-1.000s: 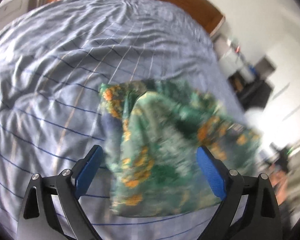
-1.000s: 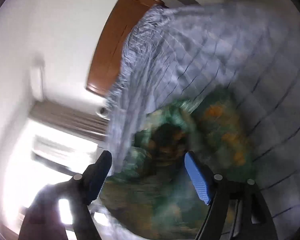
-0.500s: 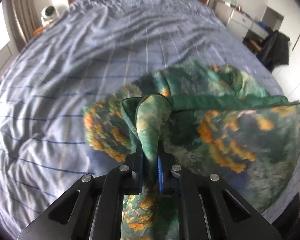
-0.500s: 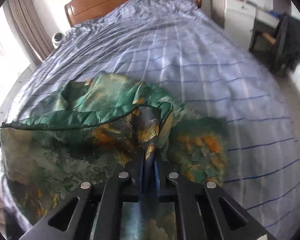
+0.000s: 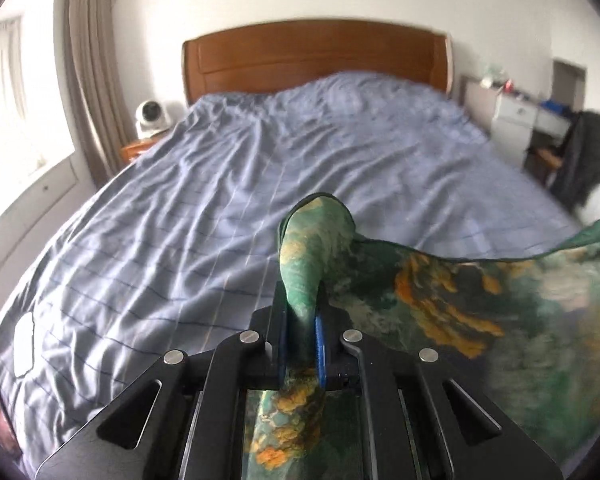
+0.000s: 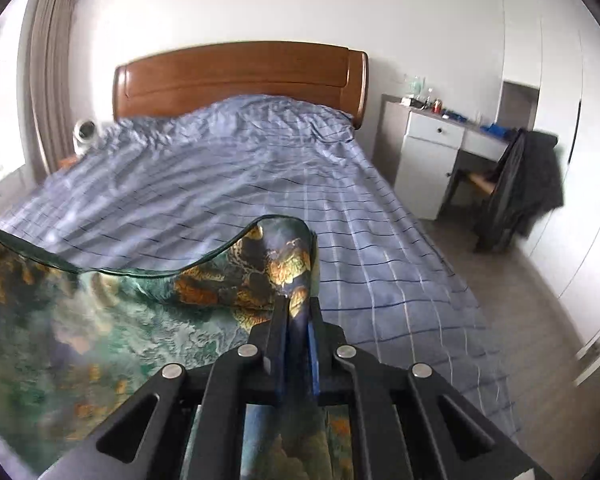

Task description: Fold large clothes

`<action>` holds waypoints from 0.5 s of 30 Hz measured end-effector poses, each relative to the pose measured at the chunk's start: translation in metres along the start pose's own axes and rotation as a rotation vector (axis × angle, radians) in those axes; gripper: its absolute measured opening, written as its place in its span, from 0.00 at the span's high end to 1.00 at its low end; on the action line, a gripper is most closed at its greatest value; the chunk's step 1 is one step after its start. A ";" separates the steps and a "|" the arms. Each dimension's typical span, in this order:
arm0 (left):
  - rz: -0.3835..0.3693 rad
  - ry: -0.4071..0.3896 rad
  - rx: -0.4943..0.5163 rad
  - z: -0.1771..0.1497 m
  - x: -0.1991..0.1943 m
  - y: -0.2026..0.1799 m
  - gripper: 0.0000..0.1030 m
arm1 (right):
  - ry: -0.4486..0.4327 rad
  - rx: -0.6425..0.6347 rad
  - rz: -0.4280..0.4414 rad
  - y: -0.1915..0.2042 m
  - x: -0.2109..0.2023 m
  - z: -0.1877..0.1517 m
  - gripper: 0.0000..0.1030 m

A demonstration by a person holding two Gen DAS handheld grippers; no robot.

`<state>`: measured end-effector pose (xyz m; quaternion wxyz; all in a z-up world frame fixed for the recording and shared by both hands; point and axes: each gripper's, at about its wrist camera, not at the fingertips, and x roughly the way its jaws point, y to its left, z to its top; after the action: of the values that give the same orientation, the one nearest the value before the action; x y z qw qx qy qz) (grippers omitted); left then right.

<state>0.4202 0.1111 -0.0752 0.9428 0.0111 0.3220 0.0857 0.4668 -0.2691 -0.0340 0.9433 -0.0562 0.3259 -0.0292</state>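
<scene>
A large green garment [image 5: 500, 300] with orange and grey print is held up off the blue bed [image 5: 220, 208]. My left gripper [image 5: 302, 320] is shut on one corner, which folds over above the jaws. The cloth spreads away to the right in the left wrist view. My right gripper [image 6: 298, 320] is shut on another corner of the same garment [image 6: 100, 320], which stretches off to the left in the right wrist view. The garment's top edge sags between the two grips. Its lower part is hidden below both grippers.
The bed [image 6: 260, 184] has a wrinkled blue checked cover and a wooden headboard [image 5: 316, 56]. A small white device [image 5: 152, 118] sits on a nightstand at the left by curtains. At the right stand a white desk [image 6: 436, 152] and a chair with dark clothes [image 6: 524, 184].
Both grippers went from open over the crumpled garment to shut on its corners. Both then rose and tilted up, lifting the garment off the bed and spreading it between them.
</scene>
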 end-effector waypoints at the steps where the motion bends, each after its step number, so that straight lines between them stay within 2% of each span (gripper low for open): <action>1: 0.018 0.034 0.000 -0.010 0.020 -0.001 0.92 | 0.028 -0.012 -0.020 0.003 0.019 -0.007 0.92; 4: 0.039 0.143 -0.009 -0.054 0.074 0.000 0.91 | 0.154 -0.043 -0.048 0.009 0.075 -0.044 0.92; 6: 0.020 0.158 -0.041 -0.076 0.088 0.003 0.90 | 0.209 -0.028 -0.018 0.009 0.100 -0.072 0.92; 9: -0.002 0.119 -0.089 -0.089 0.087 0.007 0.88 | 0.222 0.001 0.023 0.011 0.118 -0.092 0.91; 12: -0.039 0.122 -0.131 -0.094 0.092 0.014 0.86 | 0.222 0.073 0.068 0.001 0.128 -0.099 0.88; 15: -0.030 0.126 -0.119 -0.096 0.097 0.010 0.85 | 0.220 0.106 0.087 -0.001 0.136 -0.103 0.87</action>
<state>0.4356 0.1338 -0.2087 0.9209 -0.0552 0.3749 0.0914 0.5093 -0.2920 -0.1975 0.9039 0.0114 0.4275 -0.0117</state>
